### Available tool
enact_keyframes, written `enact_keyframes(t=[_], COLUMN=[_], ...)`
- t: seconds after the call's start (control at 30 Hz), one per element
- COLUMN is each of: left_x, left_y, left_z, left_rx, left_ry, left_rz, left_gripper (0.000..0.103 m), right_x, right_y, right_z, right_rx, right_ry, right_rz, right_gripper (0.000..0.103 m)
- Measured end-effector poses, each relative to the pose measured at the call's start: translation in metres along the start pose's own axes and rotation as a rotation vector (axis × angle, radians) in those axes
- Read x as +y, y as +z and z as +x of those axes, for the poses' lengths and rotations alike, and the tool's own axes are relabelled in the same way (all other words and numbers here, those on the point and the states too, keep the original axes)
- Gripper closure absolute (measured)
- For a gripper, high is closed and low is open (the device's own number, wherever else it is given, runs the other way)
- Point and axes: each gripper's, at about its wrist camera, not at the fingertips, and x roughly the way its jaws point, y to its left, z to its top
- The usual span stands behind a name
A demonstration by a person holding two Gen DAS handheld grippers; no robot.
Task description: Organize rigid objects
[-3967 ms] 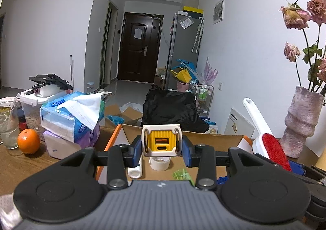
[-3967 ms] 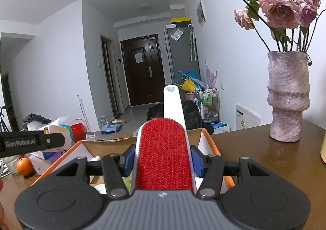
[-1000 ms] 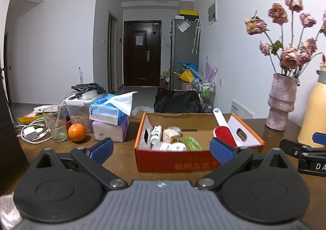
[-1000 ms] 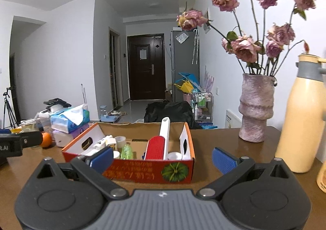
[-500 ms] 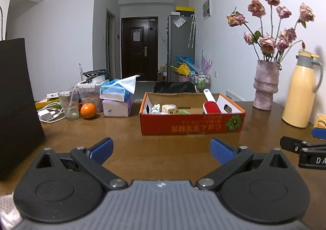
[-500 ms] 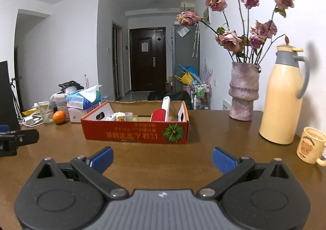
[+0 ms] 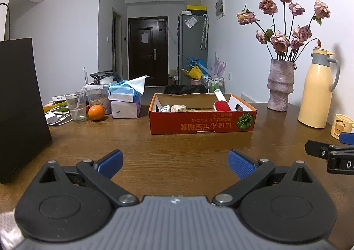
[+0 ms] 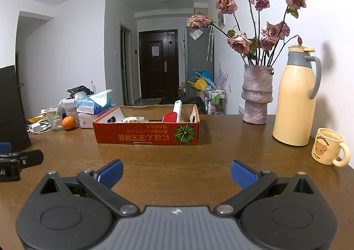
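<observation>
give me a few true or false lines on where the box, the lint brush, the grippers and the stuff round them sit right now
1. The red lint brush lies inside the orange cardboard box. True.
2. The left gripper is shut on a yellow charger. False: its jaws are wide apart and hold nothing.
3. The orange sits on the table to the left of the box. True.
4. The right gripper is shut on the lint brush. False: it is open and empty, back from the box.
5. The bear mug stands inside the box. False: it stands on the table beside the cream flask.
</observation>
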Motion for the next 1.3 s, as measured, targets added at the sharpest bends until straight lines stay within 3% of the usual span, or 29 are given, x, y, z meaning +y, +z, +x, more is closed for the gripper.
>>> enact_keyframes(t=[1.3], left_x=[0.0013], left_y=[-0.0014], left_z=[-0.0056], left_rx=[-0.004], left_ry=[0.003], left_rz=[-0.007], left_gripper=[0.0], right_x=[0.0081], right_y=[-0.0037], right_z=[-0.0031], right_rx=[0.007], right_ry=[0.008], right_rz=[-0.013], right_gripper=[0.0])
